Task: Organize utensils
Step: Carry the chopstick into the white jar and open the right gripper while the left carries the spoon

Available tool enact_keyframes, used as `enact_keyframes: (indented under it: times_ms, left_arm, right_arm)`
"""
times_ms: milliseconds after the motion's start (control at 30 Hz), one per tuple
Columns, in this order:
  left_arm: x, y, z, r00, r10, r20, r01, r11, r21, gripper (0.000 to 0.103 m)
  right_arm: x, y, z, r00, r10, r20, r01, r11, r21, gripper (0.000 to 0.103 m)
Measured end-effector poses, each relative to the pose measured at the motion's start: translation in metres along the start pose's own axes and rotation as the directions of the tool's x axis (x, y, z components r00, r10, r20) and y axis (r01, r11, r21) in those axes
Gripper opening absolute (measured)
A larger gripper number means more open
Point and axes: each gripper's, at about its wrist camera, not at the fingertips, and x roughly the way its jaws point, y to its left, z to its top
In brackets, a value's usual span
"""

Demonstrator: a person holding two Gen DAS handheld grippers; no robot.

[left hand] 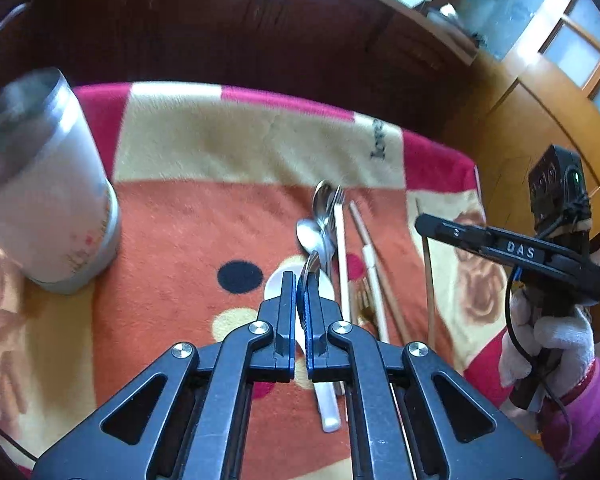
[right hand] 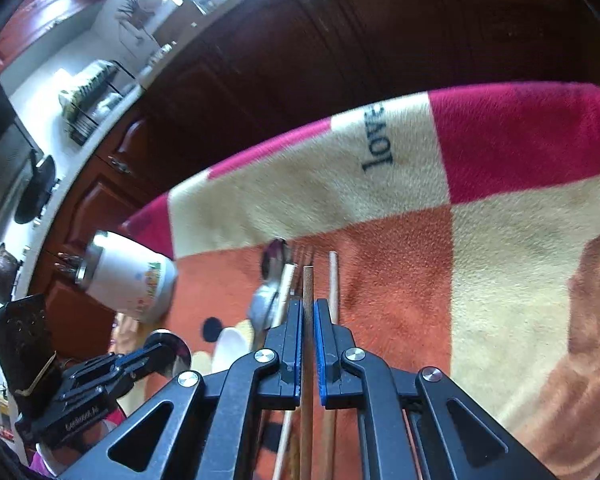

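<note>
From the left wrist, the left gripper (left hand: 300,280) is clenched on the bowl of a metal spoon (left hand: 309,272), raised over the blanket (left hand: 172,240). The tall cup (left hand: 48,184) stands well off to its left, probably the holder where everything should end up. Just beyond the gripper lie two more spoons (left hand: 318,216), a fork (left hand: 337,200), a white ladle (left hand: 328,408) and the chopsticks (left hand: 370,264), bunched in a row so each can be picked singly. The right gripper (left hand: 424,226) hangs to their right, held in a gloved hand (left hand: 548,348).

From the right wrist, the right gripper (right hand: 308,308) is clenched on a brown chopstick (right hand: 308,280), gripped along its length. The cup (right hand: 132,280) sits far left of it; the left gripper (right hand: 168,350) shows below the cup.
</note>
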Motion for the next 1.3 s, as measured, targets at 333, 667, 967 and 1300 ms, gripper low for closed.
enact_keyframes:
  times_ms: [333, 667, 967, 1300]
  left_arm:
    - [-0.075, 0.002, 0.017, 0.99, 0.009, 0.138, -0.007, 1.0, -0.012, 0.002]
    - [-0.158, 0.043, 0.053, 0.943, 0.14, 0.302, -0.114, 0.988, -0.099, 0.002]
    - [-0.192, 0.091, 0.096, 0.852, 0.367, 0.375, -0.325, 0.93, -0.172, 0.002]
    - [-0.147, 0.11, 0.113, 0.761, 0.51, 0.401, -0.496, 0.856, -0.148, 0.002]
  right_arm:
    - [-0.071, 0.057, 0.008, 0.991, 0.079, 0.107, -0.066, 0.991, -0.121, 0.005]
    - [-0.116, 0.146, 0.038, 0.965, 0.172, 0.199, -0.107, 0.948, -0.299, 0.005]
    - [-0.108, 0.247, 0.091, 0.927, 0.256, 0.272, -0.127, 0.901, -0.414, 0.005]
    - [-0.036, 0.317, 0.113, 0.932, 0.264, 0.25, -0.115, 0.867, -0.485, 0.005]
